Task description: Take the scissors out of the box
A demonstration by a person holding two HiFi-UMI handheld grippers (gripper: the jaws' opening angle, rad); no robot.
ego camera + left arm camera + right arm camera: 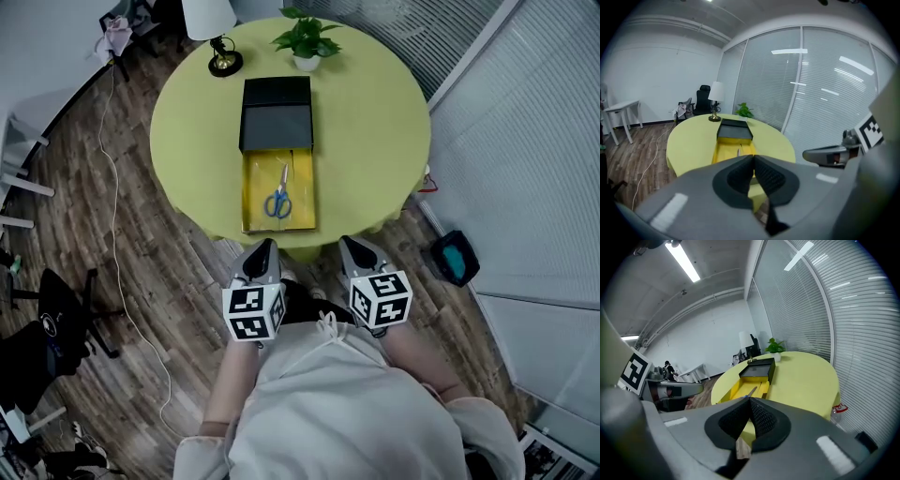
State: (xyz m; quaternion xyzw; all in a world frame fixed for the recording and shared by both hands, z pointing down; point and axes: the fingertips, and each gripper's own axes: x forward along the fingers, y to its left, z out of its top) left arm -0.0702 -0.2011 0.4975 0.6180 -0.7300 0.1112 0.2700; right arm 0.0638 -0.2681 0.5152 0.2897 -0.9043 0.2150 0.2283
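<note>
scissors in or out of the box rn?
In. The scissors lie flat on the floor of the open yellow box, inside its walls.

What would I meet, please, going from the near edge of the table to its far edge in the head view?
Scissors lying in the yellow box → black half of the box → potted plant.

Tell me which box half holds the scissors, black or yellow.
The yellow half, the nearer one; blue-handled scissors lie in it. The black half shows none.
</note>
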